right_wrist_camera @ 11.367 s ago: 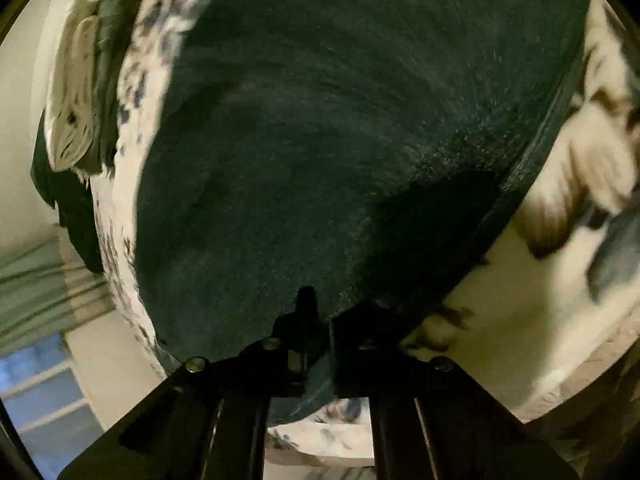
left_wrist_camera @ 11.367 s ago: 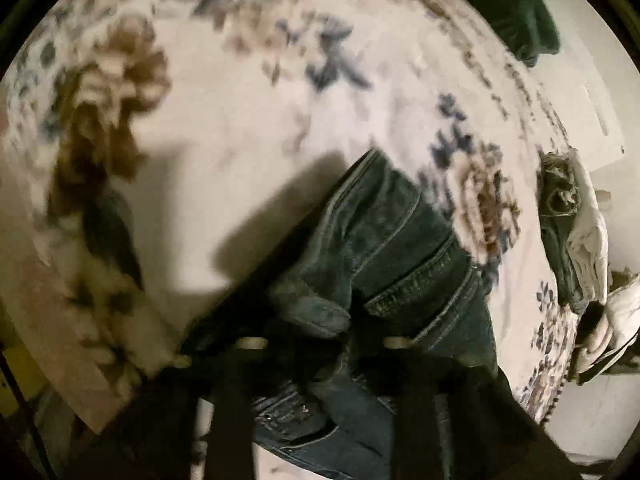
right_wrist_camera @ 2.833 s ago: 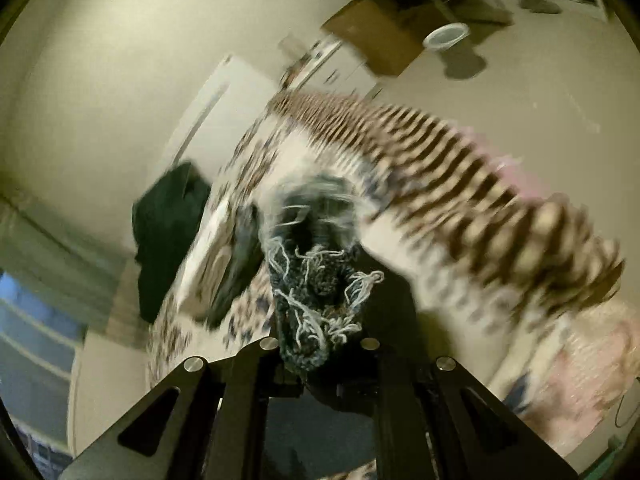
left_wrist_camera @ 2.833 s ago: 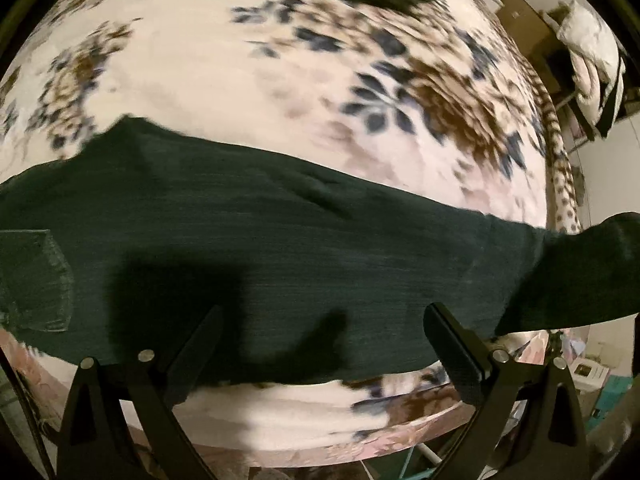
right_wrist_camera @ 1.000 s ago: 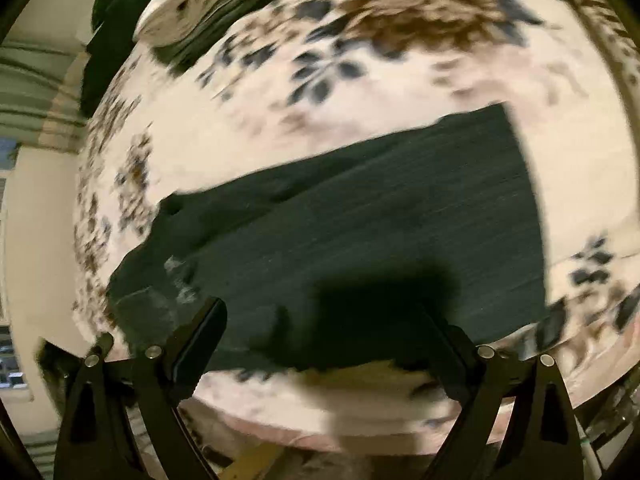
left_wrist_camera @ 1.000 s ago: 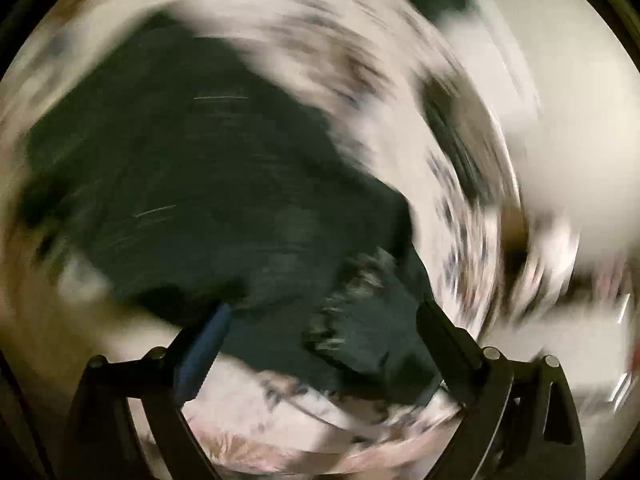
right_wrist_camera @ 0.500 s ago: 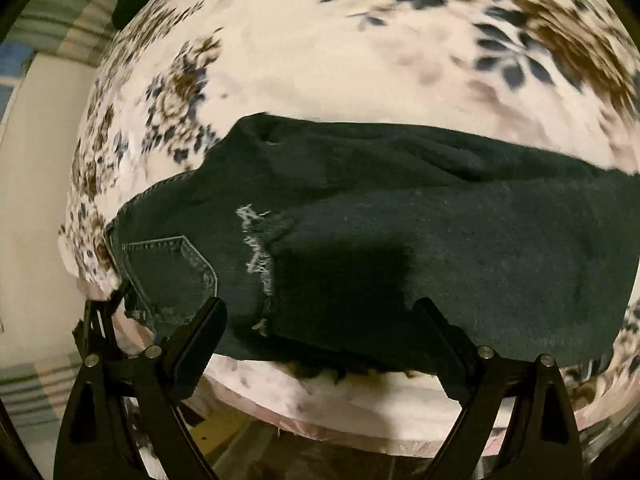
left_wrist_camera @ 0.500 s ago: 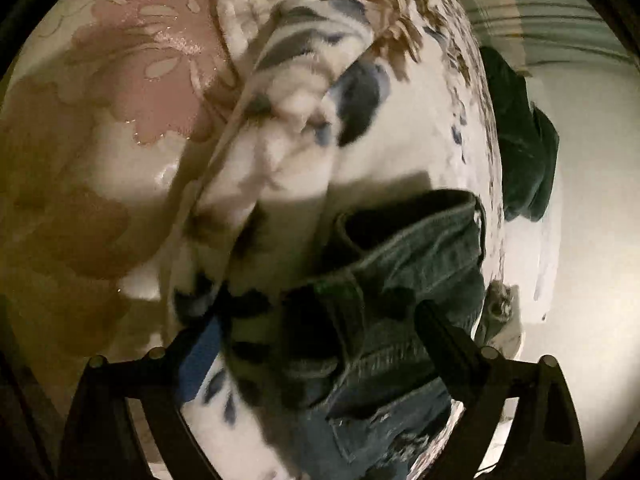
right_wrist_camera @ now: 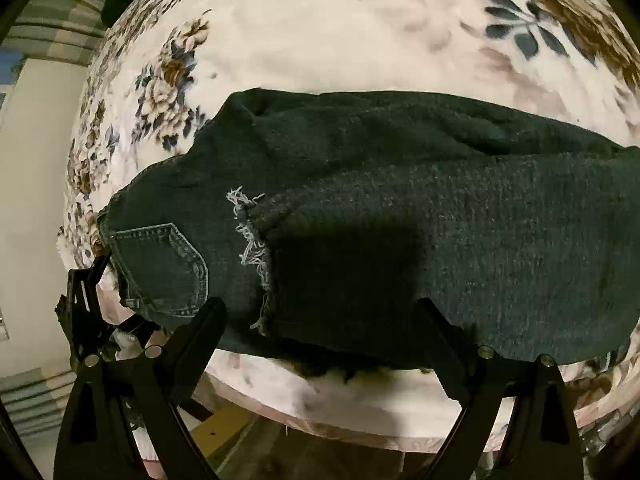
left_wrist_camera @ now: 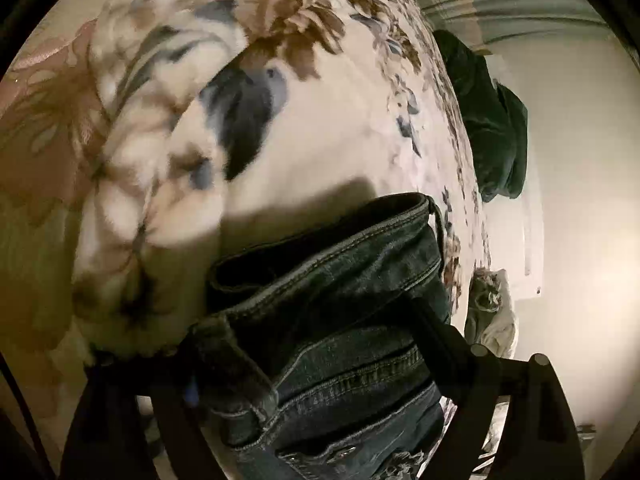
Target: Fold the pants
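Dark blue jeans (right_wrist_camera: 400,208) lie across a floral blanket (right_wrist_camera: 320,40), legs folded back so the frayed hem (right_wrist_camera: 250,236) rests near the back pocket (right_wrist_camera: 160,268). My right gripper (right_wrist_camera: 320,320) is open and empty, hovering over the near edge of the folded leg. In the left wrist view the waistband (left_wrist_camera: 332,280) fills the space between the fingers of my left gripper (left_wrist_camera: 316,340), which stands open around the waist end. The left gripper also shows at the waist in the right wrist view (right_wrist_camera: 86,312).
The blanket's edge (left_wrist_camera: 120,320) drops off beside the waistband. A dark green garment (left_wrist_camera: 488,132) lies at the far side of the bed. A pile of light clothes (left_wrist_camera: 492,312) sits beyond the bed by a pale wall.
My left gripper has pushed further onto the waistband, which now sits between its fingers. My right gripper has moved in a little over the folded leg and stays open.
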Demonstrator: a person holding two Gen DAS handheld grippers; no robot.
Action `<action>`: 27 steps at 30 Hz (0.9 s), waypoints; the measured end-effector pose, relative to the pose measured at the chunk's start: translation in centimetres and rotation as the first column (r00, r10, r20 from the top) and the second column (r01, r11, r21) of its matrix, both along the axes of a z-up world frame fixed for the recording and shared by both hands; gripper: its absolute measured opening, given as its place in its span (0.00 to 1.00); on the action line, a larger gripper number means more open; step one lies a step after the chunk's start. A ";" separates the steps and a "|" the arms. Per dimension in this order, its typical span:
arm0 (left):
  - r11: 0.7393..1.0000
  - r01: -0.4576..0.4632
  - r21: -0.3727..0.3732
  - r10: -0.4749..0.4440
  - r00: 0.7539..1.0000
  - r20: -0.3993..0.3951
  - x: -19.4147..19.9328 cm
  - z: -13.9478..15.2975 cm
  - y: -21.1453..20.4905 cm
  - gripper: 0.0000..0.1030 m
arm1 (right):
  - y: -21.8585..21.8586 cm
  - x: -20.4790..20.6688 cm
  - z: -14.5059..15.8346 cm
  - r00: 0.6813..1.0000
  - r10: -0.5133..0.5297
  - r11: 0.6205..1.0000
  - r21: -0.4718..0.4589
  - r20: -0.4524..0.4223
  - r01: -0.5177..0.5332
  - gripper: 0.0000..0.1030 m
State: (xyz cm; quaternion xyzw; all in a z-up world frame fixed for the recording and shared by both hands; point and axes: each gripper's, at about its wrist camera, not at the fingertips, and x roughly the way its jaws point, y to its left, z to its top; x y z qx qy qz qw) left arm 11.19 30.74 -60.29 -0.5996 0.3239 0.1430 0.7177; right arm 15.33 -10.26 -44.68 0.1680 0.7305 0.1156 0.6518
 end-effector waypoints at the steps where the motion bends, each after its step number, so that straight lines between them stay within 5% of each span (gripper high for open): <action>1: 1.000 -0.003 0.002 0.003 1.000 0.002 0.1 0.0 0.0 0.82 | -0.1 -0.1 0.0 1.000 0.001 1.000 0.003 -0.001 -0.001 0.93; 2: 1.000 -0.006 0.006 0.006 1.000 0.004 0.1 0.1 0.1 0.82 | -0.1 -0.2 0.1 1.000 0.003 1.000 0.007 0.000 -0.003 0.93; 3: 1.000 -0.008 0.018 0.008 1.000 -0.003 0.3 0.2 0.0 0.69 | -0.2 -0.3 0.1 1.000 0.006 1.000 0.010 0.000 -0.006 0.93; 4: 0.999 -0.003 0.044 0.004 1.000 -0.024 -0.1 0.7 -0.5 0.36 | -0.3 -0.4 0.2 1.000 0.010 1.000 0.014 0.004 -0.010 0.93; 5: 0.998 0.005 0.055 -0.004 1.000 -0.012 -0.3 1.1 -0.7 0.15 | -0.4 -0.4 0.2 1.000 0.011 1.000 0.017 0.010 -0.011 0.93; 12: 0.954 0.097 0.283 -0.115 0.992 0.047 -0.4 9.3 -3.9 0.13 | -2.2 -0.8 0.3 0.999 -0.030 0.999 0.040 0.033 0.028 0.93; 19: 0.872 0.254 0.419 -0.341 0.928 0.148 2.0 17.3 -11.9 0.13 | -5.7 -0.7 1.0 0.992 -0.118 0.991 0.075 0.040 0.115 0.93; 24: 0.860 0.224 0.458 -0.310 0.943 0.121 2.1 17.3 -12.1 0.13 | -7.9 0.0 1.7 0.987 -0.149 0.986 0.083 0.056 0.145 0.93; 27: 0.886 0.160 0.435 -0.188 0.982 0.022 1.1 12.3 -7.1 0.18 | -8.6 0.9 2.5 0.983 -0.168 0.981 0.108 0.068 0.160 0.93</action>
